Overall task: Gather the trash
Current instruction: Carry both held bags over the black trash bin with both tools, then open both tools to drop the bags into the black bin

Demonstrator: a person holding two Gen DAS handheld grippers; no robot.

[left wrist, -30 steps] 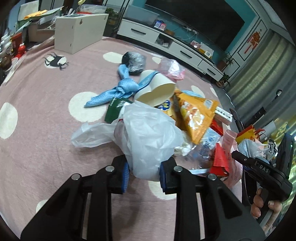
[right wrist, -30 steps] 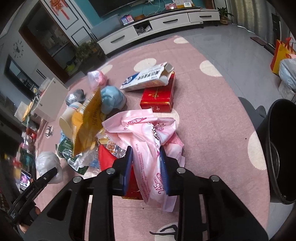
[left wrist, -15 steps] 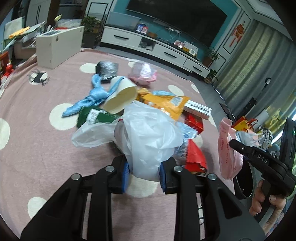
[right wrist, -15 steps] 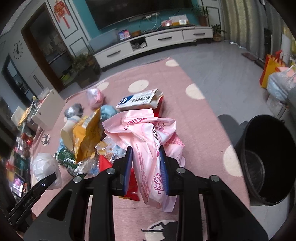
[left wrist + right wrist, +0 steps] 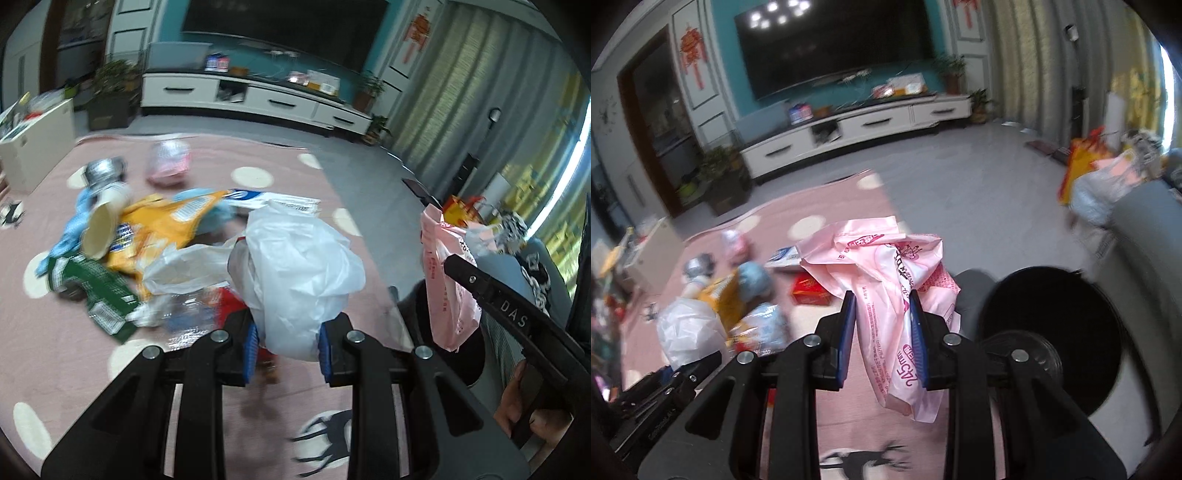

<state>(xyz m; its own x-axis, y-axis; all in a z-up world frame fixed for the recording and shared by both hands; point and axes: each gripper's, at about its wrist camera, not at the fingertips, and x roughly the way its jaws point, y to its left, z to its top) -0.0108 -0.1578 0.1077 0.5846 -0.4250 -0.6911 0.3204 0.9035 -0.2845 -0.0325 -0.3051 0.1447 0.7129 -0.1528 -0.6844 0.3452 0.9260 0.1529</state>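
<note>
Pink rug (image 5: 92, 373) below: right fingers (image 5: 918, 332) pinch "245mm" pink wrapper (image 5: 886, 280), left fingers (image 5: 251, 341) white bag (image 5: 299, 273).

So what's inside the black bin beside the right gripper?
The black trash bin shows only a dark interior; no contents can be made out. The pink bag held in the right gripper hides its near-left rim.

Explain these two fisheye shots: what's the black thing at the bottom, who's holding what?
No robot here: a person holds a two-finger gripper in each hand, with a camera on each looking along its fingers. In the left wrist view, the left gripper is shut on a white bag. In the right wrist view, the right gripper is shut on a pink bag, beside a black bin. More trash lies on the pink rug: an orange wrapper, a green packet, a paper cup.
</note>
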